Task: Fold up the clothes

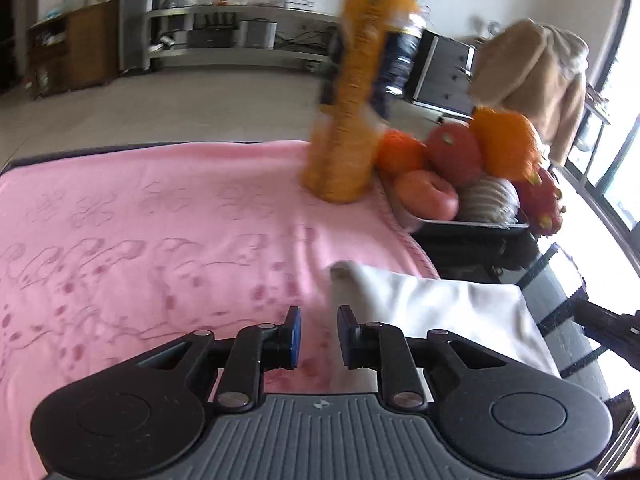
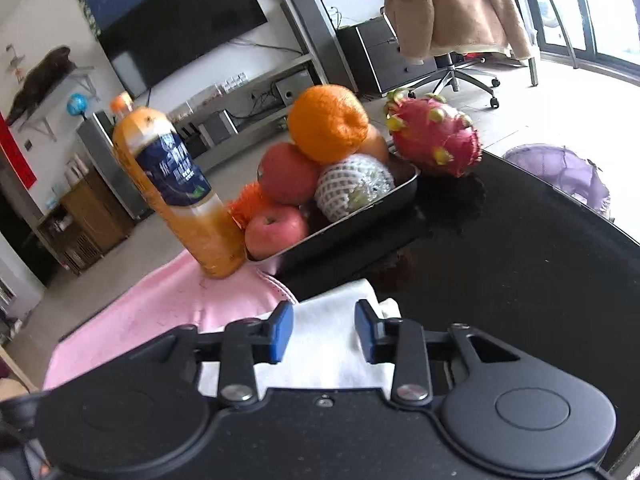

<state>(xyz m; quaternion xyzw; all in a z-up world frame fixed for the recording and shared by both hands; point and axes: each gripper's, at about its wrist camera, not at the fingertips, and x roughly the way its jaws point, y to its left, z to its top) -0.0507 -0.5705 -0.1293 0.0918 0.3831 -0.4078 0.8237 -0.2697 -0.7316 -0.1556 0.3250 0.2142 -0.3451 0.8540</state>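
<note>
A pink patterned cloth [image 1: 140,220] lies spread over the dark table. A white folded cloth [image 1: 440,312] rests at its right edge, partly on the pink cloth. My left gripper [image 1: 319,336] is open just above the seam where the white cloth meets the pink one, with nothing between its blue pads. In the right wrist view the white cloth [image 2: 324,344] lies under and between the fingers of my right gripper [image 2: 324,330], which is open and holds nothing. The pink cloth [image 2: 160,312] spreads to its left.
An orange juice bottle [image 1: 360,92] stands on the pink cloth's far corner. Beside it a metal tray [image 2: 352,220] holds apples, oranges and a netted fruit, with a dragon fruit [image 2: 434,136] at its end. The glossy black table [image 2: 520,260] extends right. A chair draped with a beige coat [image 1: 532,76] stands behind.
</note>
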